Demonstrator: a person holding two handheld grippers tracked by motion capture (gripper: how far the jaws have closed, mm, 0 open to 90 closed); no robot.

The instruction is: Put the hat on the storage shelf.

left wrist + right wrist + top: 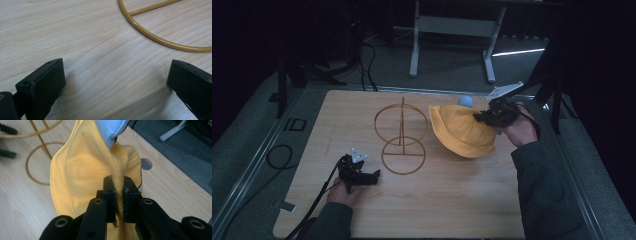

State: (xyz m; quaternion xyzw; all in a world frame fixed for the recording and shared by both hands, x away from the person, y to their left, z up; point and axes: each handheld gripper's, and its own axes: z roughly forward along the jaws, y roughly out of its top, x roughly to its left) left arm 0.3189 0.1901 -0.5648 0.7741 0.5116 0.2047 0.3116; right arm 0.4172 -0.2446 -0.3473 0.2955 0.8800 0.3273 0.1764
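Note:
A yellow cloth hat (462, 131) with a pale blue part (465, 101) hangs tilted over the right half of the table. My right gripper (484, 118) is shut on a fold of the yellow hat (82, 167), pinched between its jaws. A gold wire stand (402, 135) with two rings and an upright rod stands at the table's middle, just left of the hat. My left gripper (374, 176) rests low near the front left, open, with bare wood between its fingers (42, 87). The stand's base ring (160, 38) lies just ahead of it.
The wooden table (437, 200) has a round hole (145, 164) near its right edge. Black cables (279, 155) lie on the grey floor at left. A white metal frame (452, 30) stands behind the table.

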